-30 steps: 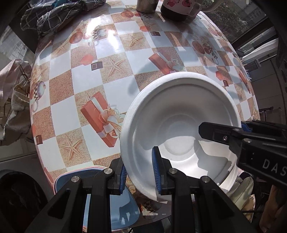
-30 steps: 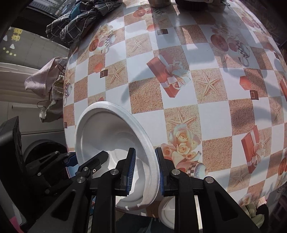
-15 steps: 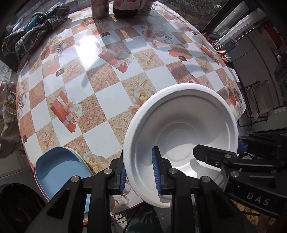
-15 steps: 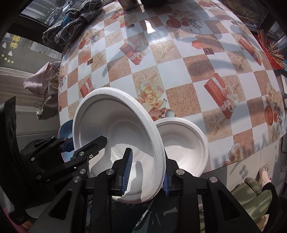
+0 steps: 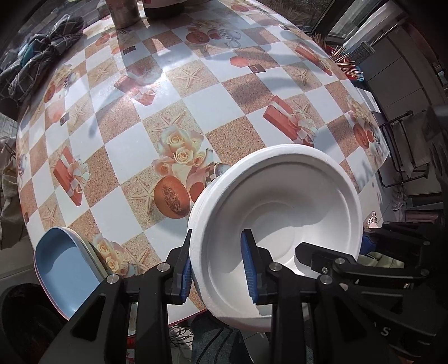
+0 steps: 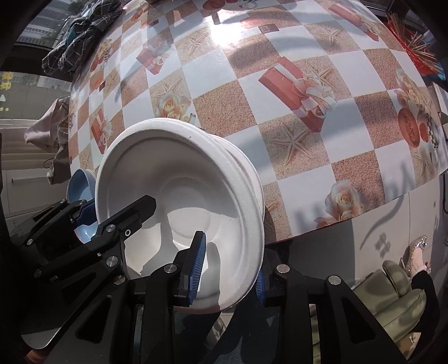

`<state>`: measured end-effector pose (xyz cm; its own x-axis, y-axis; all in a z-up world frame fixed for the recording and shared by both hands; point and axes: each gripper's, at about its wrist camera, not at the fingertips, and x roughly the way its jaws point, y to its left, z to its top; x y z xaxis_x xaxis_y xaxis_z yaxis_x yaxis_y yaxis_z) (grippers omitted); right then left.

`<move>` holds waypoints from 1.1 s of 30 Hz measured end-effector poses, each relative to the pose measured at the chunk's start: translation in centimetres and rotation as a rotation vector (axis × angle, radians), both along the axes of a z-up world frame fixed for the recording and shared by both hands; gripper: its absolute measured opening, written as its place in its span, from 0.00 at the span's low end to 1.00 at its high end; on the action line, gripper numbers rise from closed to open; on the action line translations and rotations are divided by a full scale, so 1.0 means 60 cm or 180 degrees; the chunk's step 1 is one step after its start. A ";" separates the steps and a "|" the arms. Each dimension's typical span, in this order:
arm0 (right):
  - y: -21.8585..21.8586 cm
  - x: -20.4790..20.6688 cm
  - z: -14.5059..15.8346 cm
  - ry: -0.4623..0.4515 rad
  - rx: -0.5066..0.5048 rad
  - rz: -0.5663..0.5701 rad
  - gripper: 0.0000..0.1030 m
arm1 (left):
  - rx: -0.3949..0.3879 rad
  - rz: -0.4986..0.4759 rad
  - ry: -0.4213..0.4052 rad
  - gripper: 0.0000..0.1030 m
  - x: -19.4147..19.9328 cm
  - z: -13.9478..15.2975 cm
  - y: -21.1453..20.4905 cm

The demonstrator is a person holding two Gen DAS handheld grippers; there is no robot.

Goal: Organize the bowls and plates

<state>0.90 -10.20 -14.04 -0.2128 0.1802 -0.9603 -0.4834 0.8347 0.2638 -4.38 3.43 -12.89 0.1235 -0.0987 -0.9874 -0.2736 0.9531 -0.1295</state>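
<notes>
The counter (image 5: 196, 92), covered in a checked cloth printed with starfish, roses and gift boxes, fills the upper part of both views. In the left wrist view a metal tin (image 5: 123, 14) and a dark jar (image 5: 165, 7) stand at the top edge, a bundle of plaid cloth (image 5: 36, 64) lies at the upper left, and a fan of wooden sticks (image 5: 341, 58) shows at the upper right by the counter's edge. A blue dish (image 5: 64, 274) sits at the lower left, hanging partly over the counter's rim.

The white bowl (image 5: 280, 224) is at the lower centre-right of the left wrist view, over the counter's near edge, its mouth facing up towards the camera. It is round, so it has no long axis. A second white rim shows just beneath it, so it appears to sit in another bowl; whether it rests fully I cannot tell.

The left gripper (image 5: 218, 268) straddles the bowl's left rim, one blue pad outside and one inside; its jaws are opening and the pads no longer look pressed on the foam. The right gripper (image 6: 228, 268) straddles the opposite rim, seen at the lower centre of the right wrist view (image 6: 179, 201), with the inner pad standing clear of the wall, so its fingers are loose around the rim.
</notes>
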 end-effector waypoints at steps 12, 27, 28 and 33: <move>-0.085 0.052 0.003 0.0059 0.0174 -0.0422 0.99 | 0.0140 0.0261 0.0060 0.61 -0.027 0.025 0.037; -0.269 -0.035 0.031 -0.0272 0.0507 -0.2114 0.99 | -0.0262 -0.0943 -0.0112 0.77 -0.017 0.067 -0.045; -0.286 -0.049 0.030 -0.0284 0.0463 -0.2309 0.99 | -0.0291 -0.1072 -0.0176 0.78 -0.020 0.074 -0.048; -0.410 -0.054 0.051 -0.0343 0.0333 -0.3235 0.99 | -0.0465 -0.1413 -0.0359 0.80 -0.049 0.109 -0.038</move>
